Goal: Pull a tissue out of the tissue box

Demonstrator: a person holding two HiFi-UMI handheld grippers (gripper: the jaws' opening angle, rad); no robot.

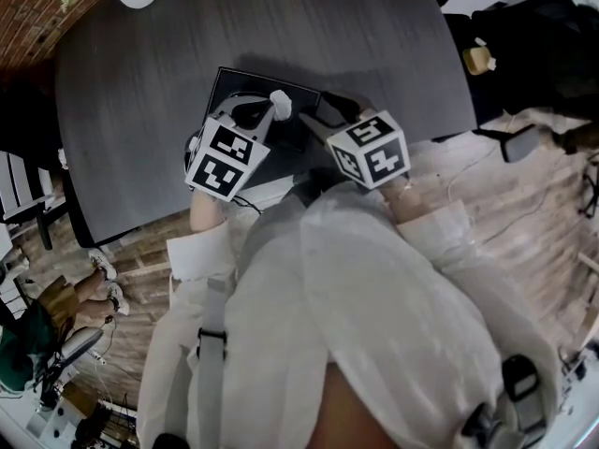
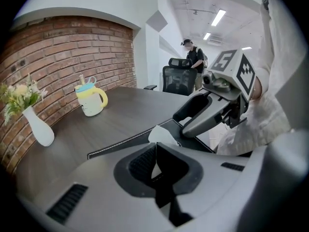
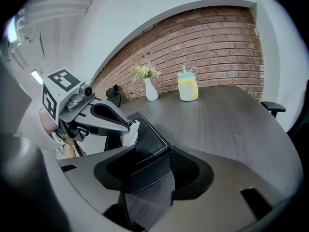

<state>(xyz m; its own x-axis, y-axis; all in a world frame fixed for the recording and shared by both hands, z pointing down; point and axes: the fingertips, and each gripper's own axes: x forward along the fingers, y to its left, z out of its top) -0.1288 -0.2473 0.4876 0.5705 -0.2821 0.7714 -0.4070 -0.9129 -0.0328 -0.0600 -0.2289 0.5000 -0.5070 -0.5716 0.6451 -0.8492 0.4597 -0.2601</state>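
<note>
A flat black tissue box [image 1: 245, 88] with white stitching lies near the front edge of the dark table [image 1: 140, 92]. A white tissue [image 1: 280, 101] stands up out of it. My left gripper [image 1: 277, 110] is shut on that tissue [image 2: 161, 135], and a white sliver shows between its jaws [image 2: 155, 154]. My right gripper [image 1: 323, 112] comes in from the right and is shut on the near edge of the box [image 3: 147, 140], which fills the gap between its jaws [image 3: 150, 164]. In the right gripper view, the left gripper [image 3: 126, 128] pinches the tissue [image 3: 132, 133].
A yellow and white mug [image 2: 91, 100] and a white vase with flowers [image 2: 39, 125] stand far back on the table by the brick wall. A black office chair [image 2: 179, 79] and a standing person [image 2: 194, 57] are beyond the table. Another chair [image 1: 28, 204] stands at the left.
</note>
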